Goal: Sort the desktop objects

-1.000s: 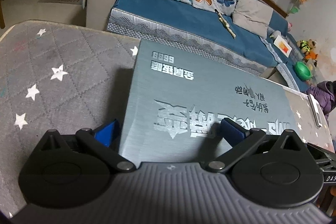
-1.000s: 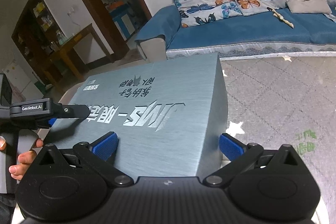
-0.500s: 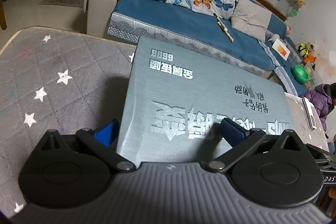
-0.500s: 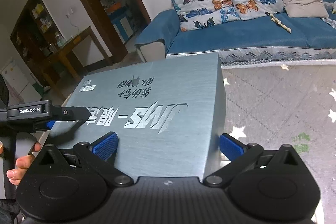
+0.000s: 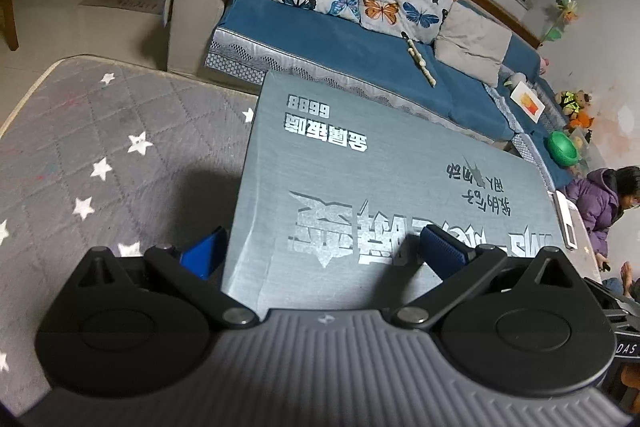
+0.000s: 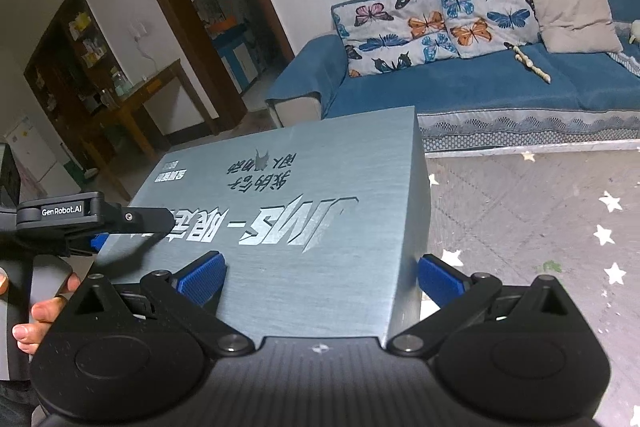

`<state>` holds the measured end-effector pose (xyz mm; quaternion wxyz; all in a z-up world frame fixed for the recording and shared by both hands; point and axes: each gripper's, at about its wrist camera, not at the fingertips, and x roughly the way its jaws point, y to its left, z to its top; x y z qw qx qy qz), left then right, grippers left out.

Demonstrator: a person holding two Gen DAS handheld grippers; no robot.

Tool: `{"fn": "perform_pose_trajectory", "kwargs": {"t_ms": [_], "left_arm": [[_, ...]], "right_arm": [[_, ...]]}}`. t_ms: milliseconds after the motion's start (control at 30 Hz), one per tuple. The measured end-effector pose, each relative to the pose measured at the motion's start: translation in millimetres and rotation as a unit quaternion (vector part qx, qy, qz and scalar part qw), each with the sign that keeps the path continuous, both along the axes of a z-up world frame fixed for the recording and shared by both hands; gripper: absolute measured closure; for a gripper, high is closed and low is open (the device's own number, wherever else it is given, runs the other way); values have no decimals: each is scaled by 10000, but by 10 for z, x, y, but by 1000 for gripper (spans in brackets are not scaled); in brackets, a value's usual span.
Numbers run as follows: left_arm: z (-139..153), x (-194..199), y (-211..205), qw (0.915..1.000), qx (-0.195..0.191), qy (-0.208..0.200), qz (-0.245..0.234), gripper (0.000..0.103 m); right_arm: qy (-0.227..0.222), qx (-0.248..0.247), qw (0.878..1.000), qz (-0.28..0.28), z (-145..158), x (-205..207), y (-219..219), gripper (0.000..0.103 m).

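The left gripper (image 5: pixel 324 251) and right gripper (image 6: pixel 320 277) are each straddling a near corner of the box (image 6: pixel 304 223), jaws spread wide, 1 finger over its lid, 1 beside its wall. The box is lying flat on the table (image 5: pixel 100 147), before the sofa (image 6: pixel 480 87).

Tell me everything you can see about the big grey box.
The grey box is wide and flat, with a brushed metallic-looking lid printed in silver lettering and the number 6688. It sits closed and level above a grey star-patterned mat. The left tongs straddle one near corner, the right tongs the other.
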<state>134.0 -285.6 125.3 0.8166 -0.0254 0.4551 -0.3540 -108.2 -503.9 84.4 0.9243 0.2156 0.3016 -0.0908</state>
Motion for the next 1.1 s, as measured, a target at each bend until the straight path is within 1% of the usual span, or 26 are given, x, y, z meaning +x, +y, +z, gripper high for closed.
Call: {"fn": "perform_pose_trajectory", "kwargs": {"t_ms": [333,567,700,867,1100], "left_arm": [[378,-513,340,9999,-115,-119,4,0],[474,-898,647,9998,-126,-139,67,0],[476,-1102,829,9998,-92,-123,100,0],[413,-1318,1028,9998,-50,-130,132,0],[245,-1505,1245,9998,-51,-3,198,0]], "right_arm": [[-87,-118,9999,-15,371,-414,329,0],[-134,-150,9998,3,474,-731,618,0],[-135,-131,9998,20,413,-860,720,0],[-133,-103,9998,41,328,-1016,844,0],[-131,-65,9999,70,208,-1235,1016,0]]}}
